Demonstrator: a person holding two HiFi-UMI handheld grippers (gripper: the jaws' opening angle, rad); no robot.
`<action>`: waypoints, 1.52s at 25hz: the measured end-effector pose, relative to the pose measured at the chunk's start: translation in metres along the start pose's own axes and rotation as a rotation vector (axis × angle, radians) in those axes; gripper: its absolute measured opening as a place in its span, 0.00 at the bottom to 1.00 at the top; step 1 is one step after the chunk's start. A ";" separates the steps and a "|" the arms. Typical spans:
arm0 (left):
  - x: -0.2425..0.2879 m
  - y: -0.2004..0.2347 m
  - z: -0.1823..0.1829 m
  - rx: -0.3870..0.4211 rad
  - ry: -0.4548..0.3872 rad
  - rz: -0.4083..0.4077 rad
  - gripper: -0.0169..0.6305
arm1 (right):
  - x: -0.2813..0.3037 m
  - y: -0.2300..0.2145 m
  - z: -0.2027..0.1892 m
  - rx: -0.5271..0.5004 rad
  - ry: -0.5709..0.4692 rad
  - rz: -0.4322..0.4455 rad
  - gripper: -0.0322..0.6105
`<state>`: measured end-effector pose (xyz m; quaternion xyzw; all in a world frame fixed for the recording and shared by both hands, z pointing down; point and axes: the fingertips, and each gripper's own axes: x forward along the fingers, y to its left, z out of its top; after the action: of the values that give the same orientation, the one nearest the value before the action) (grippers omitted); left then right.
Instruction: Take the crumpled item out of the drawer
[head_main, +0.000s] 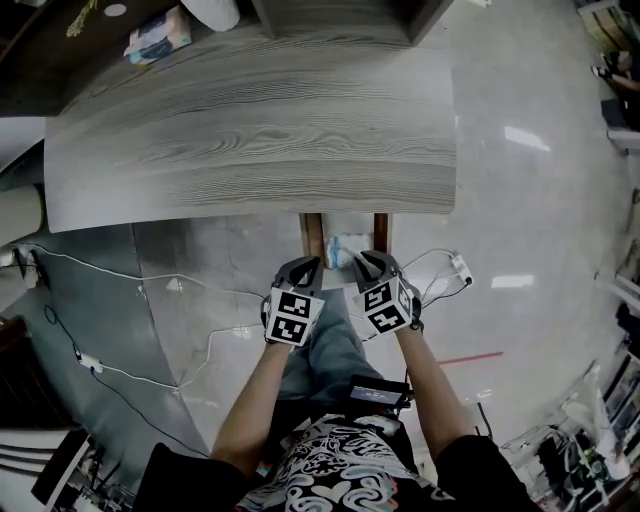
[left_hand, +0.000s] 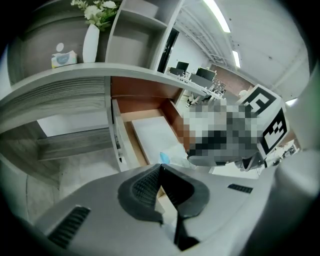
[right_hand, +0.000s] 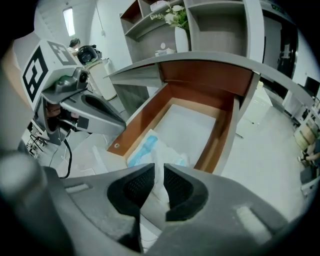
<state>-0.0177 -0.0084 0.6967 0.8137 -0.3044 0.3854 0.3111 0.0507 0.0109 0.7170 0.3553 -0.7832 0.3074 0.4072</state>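
Under the grey wooden desk (head_main: 250, 130) the drawer (head_main: 313, 235) stands pulled out, brown-walled with a white floor (right_hand: 220, 140) (left_hand: 131, 140). The crumpled item (right_hand: 147, 147), white with light-blue parts, lies at the drawer's front end (head_main: 343, 250) (left_hand: 166, 158). My right gripper (right_hand: 159, 171) (head_main: 368, 262) is over the drawer's front, shut on a white fold of that item. At the drawer's front left corner, my left gripper (left_hand: 160, 169) (head_main: 303, 268) has its jaws closed tip to tip with nothing seen between them.
A tissue pack (head_main: 158, 37) and a white vase (head_main: 210, 12) (left_hand: 90, 44) stand at the desk's far side, under shelves. White cables (head_main: 120, 280) and a power strip (head_main: 460, 268) lie on the glossy floor. The person's legs are right below the grippers.
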 end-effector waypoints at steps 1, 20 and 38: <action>0.001 -0.001 0.000 0.002 0.003 -0.002 0.03 | 0.000 0.001 -0.001 -0.003 0.011 0.003 0.11; -0.001 0.001 0.005 0.036 0.051 -0.033 0.03 | 0.020 -0.009 0.001 -0.159 0.183 -0.094 0.09; -0.011 0.026 0.009 -0.013 0.026 0.008 0.03 | -0.002 -0.020 0.019 -0.115 0.076 -0.128 0.06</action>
<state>-0.0389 -0.0286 0.6903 0.8054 -0.3059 0.3951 0.3188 0.0598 -0.0150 0.7101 0.3690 -0.7591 0.2485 0.4753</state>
